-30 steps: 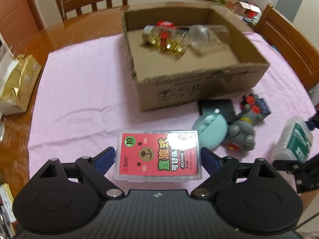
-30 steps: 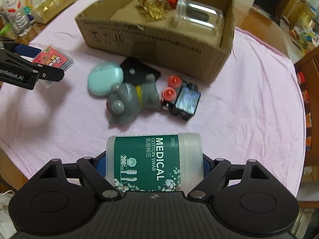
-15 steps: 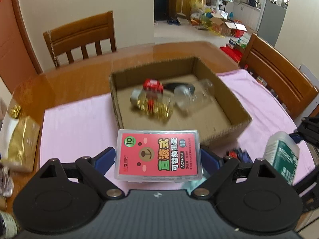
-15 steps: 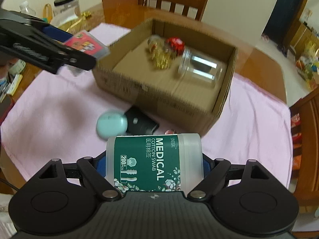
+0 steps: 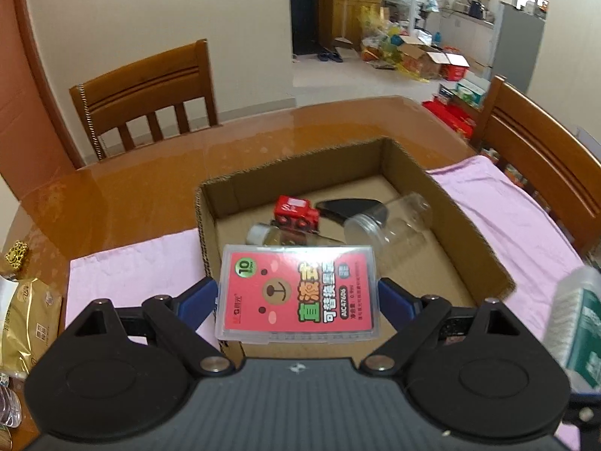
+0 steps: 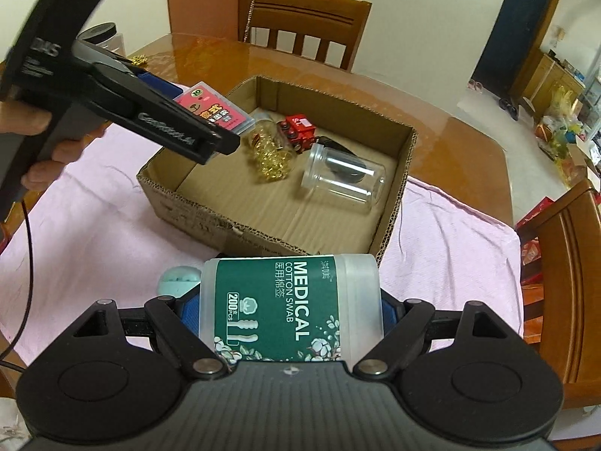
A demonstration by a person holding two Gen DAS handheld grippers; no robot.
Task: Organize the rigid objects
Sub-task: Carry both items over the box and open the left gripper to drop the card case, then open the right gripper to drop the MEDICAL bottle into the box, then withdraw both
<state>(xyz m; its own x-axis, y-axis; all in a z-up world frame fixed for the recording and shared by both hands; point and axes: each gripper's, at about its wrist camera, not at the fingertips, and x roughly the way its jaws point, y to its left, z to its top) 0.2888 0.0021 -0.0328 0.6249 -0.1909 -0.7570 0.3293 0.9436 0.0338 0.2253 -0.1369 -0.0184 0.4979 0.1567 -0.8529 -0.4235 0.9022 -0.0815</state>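
While right gripper (image 6: 289, 304) clamps swabs (image 6: 278, 300) | left gripper (image 5: 296, 297) just opening, case (image 5: 296, 289) between | right-view-only: capsules (image 6: 272, 158)

1 box (image 6: 263, 225), 2 jars (image 6: 343, 178), 1 toy truck (image 6: 298, 131), 2 chairs (image 5: 146, 94).

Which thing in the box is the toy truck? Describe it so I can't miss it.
Find the cardboard box on the pink cloth. Along its far wall, between the bottle of yellow capsules and the empty clear jar, lies the toy truck. It is the only red thing in the box, with round wheels showing.
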